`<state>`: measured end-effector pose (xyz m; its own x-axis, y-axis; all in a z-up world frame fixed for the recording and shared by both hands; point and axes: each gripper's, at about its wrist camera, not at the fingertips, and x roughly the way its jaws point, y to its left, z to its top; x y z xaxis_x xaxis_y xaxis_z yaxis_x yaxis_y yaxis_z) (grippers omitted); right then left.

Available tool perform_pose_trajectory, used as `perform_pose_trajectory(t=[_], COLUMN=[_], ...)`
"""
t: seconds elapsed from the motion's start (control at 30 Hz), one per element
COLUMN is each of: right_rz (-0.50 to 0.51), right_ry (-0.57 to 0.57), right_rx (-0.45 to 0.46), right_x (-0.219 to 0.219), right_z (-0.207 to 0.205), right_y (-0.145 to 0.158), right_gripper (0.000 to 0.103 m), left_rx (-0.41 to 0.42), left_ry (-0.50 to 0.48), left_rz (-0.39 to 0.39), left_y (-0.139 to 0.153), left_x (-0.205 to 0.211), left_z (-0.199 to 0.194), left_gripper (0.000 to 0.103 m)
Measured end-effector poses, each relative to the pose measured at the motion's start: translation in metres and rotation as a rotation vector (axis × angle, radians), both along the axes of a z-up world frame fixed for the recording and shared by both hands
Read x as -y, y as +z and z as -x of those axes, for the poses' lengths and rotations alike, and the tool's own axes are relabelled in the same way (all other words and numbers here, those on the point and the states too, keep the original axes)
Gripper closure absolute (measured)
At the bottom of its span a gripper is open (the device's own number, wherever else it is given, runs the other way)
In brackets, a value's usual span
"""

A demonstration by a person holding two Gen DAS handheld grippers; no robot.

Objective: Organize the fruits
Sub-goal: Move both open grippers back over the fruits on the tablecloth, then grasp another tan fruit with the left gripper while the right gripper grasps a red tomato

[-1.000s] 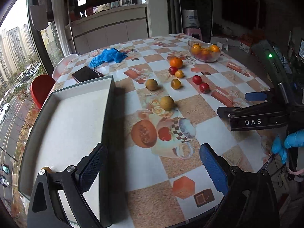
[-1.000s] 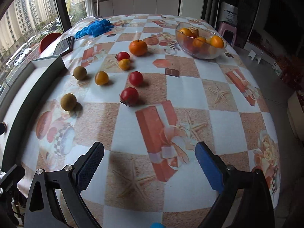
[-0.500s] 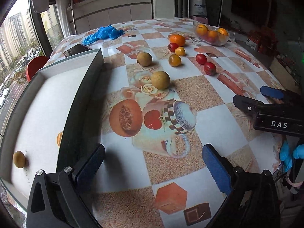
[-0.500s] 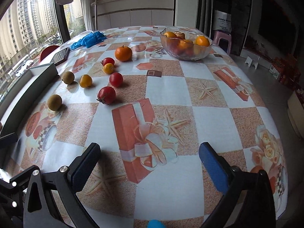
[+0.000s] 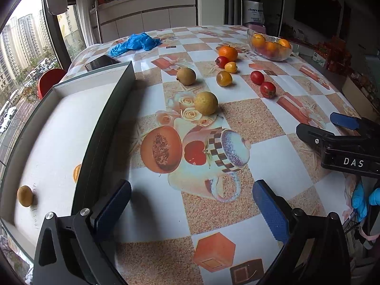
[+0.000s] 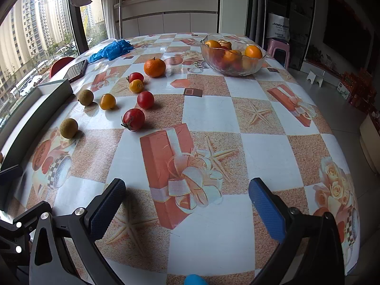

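Orange-and-white chequered tablecloth (image 6: pixel 209 116), red tomatoes (image 6: pixel 133 119), orange mandarin (image 6: pixel 154 67), blue crumpled gloves (image 6: pixel 111 49), blue-padded black tools (image 6: pixel 187 204)

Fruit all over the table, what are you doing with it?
A person is sorting fruit with a hand-held gripper in each hand. Both the left hand-held gripper and the right hand-held gripper are open and empty, over the tablecloth. One brown fruit lies in the white tray. Tomatoes, an orange and other small fruits wait loose on the table.
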<state>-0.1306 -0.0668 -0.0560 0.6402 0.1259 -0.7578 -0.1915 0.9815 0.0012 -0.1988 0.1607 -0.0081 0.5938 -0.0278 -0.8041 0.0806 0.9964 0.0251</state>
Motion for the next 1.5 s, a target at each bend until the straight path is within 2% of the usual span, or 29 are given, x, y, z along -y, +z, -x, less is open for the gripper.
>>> perform_pose_trajectory(t=[0.37, 0.7, 1.0, 1.07, 1.2, 1.27, 1.43, 1.5], right_rz=[0.000, -0.001, -0.001, -0.001, 0.000, -0.001, 0.010, 0.017], right_ry=[0.001, 0.001, 0.001, 0.001, 0.001, 0.001, -0.002, -0.004], right_rx=[0.000, 0.001, 0.001, 0.001, 0.001, 0.001, -0.015, -0.052], right_x=[0.000, 0.000, 0.000, 0.000, 0.000, 0.000, -0.001, -0.002], right_z=[0.000, 0.000, 0.000, 0.000, 0.000, 0.000, -0.001, -0.006], right_y=[0.000, 0.000, 0.000, 0.000, 0.000, 0.000, 0.001, 0.002], right_gripper=[0.000, 0.000, 0.000, 0.000, 0.000, 0.000, 0.000, 0.000], left_rx=[-0.049, -0.115, -0.121, -0.104, -0.081, -0.077, -0.069, -0.067], left_ry=[0.014, 0.062, 0.070, 0.060, 0.036, 0.034, -0.014, -0.023], left_rz=[0.009, 0.017, 0.005, 0.007, 0.003, 0.009, 0.020, 0.015], left_y=[0.000, 0.000, 0.000, 0.002, 0.007, 0.008, 0.010, 0.010], left_x=[0.000, 0.003, 0.016, 0.019, 0.025, 0.026, 0.032, 0.034], left_z=[-0.017, -0.061, -0.097, -0.098, -0.099, -0.099, -0.099, -0.099], left_gripper=[0.000, 0.001, 0.001, 0.008, 0.033, 0.037, 0.068, 0.069])
